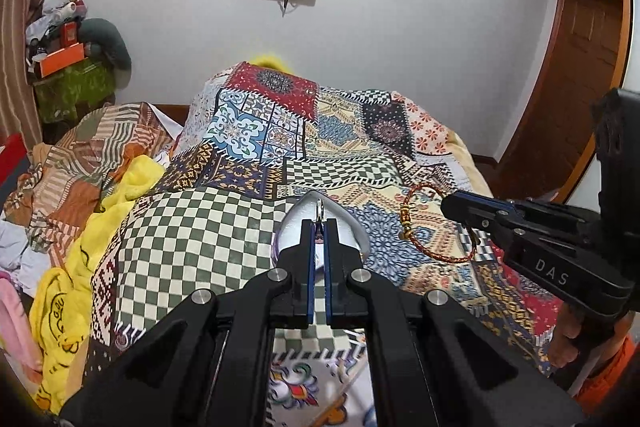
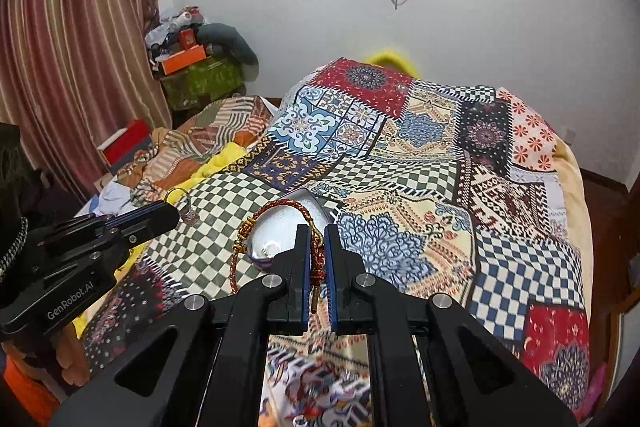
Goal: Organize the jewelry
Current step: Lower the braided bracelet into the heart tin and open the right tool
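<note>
My left gripper (image 1: 319,223) is shut on a silver ring (image 1: 320,207) and holds it above a silvery white shell-shaped dish (image 1: 347,223) on the patchwork bedspread. In the right wrist view the ring (image 2: 182,202) sticks out of the left gripper (image 2: 170,213) at the left. My right gripper (image 2: 317,229) is shut on a red and gold braided bracelet (image 2: 256,223), whose loop hangs over the dish (image 2: 276,239). In the left wrist view the bracelet (image 1: 412,223) dangles from the right gripper (image 1: 450,205) to the right of the dish.
The patchwork bedspread (image 2: 420,187) covers a raised mound at the back. Yellow cloth (image 1: 100,227) and crumpled bedding (image 1: 72,167) lie at the left. A cluttered green stand (image 2: 200,79) and curtain (image 2: 72,67) are far left. A wooden door (image 1: 572,87) is right.
</note>
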`<state>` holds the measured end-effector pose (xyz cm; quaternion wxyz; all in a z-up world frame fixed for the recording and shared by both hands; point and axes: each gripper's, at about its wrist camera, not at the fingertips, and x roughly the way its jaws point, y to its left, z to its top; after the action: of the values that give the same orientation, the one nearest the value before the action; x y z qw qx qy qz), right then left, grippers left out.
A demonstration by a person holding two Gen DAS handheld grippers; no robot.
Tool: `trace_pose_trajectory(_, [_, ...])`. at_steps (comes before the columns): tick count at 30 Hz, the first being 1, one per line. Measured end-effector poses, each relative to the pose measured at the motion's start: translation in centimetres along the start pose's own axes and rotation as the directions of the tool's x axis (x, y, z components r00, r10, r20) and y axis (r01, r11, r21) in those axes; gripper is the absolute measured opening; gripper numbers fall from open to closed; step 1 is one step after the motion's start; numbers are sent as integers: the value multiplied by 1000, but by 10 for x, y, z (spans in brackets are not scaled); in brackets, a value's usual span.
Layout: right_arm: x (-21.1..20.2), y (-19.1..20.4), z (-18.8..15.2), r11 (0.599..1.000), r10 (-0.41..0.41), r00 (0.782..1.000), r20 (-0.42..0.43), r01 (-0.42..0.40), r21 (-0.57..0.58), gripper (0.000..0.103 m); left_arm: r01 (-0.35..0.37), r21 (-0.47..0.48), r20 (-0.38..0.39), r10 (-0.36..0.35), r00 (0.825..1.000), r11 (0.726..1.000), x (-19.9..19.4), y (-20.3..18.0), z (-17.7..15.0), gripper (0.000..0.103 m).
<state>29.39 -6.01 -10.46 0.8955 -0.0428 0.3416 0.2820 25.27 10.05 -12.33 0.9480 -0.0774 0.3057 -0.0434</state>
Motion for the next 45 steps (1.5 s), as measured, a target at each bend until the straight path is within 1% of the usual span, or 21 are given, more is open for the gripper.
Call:
trace_pose_trajectory(6, [28, 0, 10, 1000, -9, 999, -33, 8, -30, 6, -21, 17, -40, 22, 999, 1000, 32, 8, 2, 2])
trace_pose_trajectory(10, [47, -1, 15, 999, -15, 998, -63, 12, -46, 6, -20, 22, -71, 21, 997, 1000, 53, 14, 3, 2])
trace_pose_trajectory(17, [78, -1, 19, 999, 10, 991, -135, -17, -52, 6, -8, 19, -128, 10, 992, 1000, 81, 20, 2, 2])
trace_pose_trajectory(22, [96, -1, 17, 998, 30, 982, -189, -41, -55, 6, -8, 35, -147, 13, 989, 999, 93, 19, 0, 2])
trace_pose_trajectory(26, [107, -4, 16, 997, 52, 973, -224, -62, -39, 6, -1, 42, -162, 8, 987, 999, 99, 18, -1, 2])
trace_pose_trajectory(32, [115, -5, 15, 997, 54, 966, -252, -66, -41, 6, 8, 50, -195, 2, 981, 999, 108, 16, -4, 2])
trace_pose_trajectory(40, [114, -5, 14, 996, 72, 959, -276, -84, -33, 7, -20, 55, -185, 30, 982, 998, 101, 15, -4, 2])
trace_pose_trajectory(43, [109, -2, 14, 996, 54, 960, -274, -70, -52, 11, -24, 50, -183, 33, 983, 998, 94, 15, -2, 2])
trace_pose_trajectory(45, [103, 0, 15, 996, 42, 963, -265, -60, -62, 17, -31, 50, -179, 39, 983, 998, 89, 15, -1, 2])
